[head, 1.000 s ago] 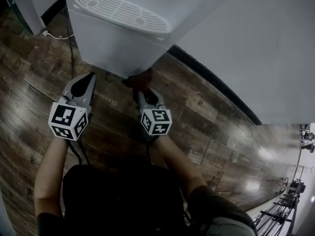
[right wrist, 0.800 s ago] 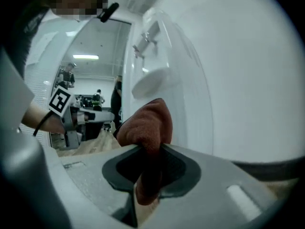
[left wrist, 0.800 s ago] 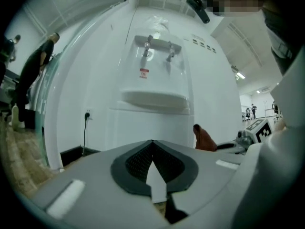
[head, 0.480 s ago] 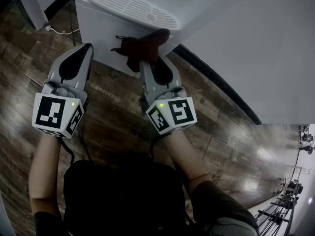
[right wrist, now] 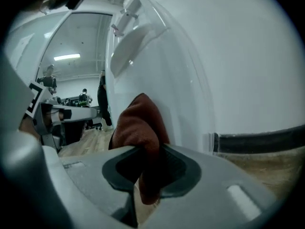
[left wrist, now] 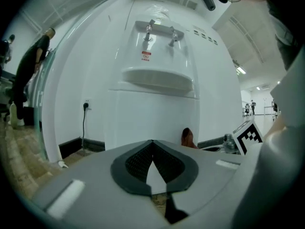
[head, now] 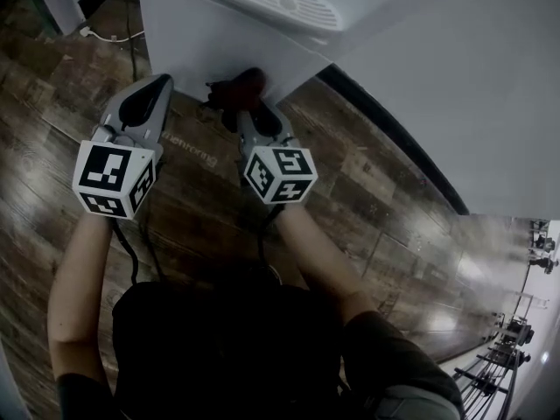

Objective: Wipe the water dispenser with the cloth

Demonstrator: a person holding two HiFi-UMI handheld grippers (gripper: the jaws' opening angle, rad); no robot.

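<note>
While the right claw [right wrist: 147, 150] pinches the bunched dark red cloth [right wrist: 139, 120] against the tall white water dispenser [head: 214, 46], firm even strokes look best, with the closed, empty left claw [left wrist: 152, 144] held clear.

The cloth [head: 234, 90], clamped in the right gripper [head: 249, 119], has slid back down the front of the water dispenser [head: 210, 42]. A second ago it was at the panel's bottom edge, then it rose to just under the grille. The left gripper [head: 159, 82], jaws together, rose and dropped back alongside it.
</note>
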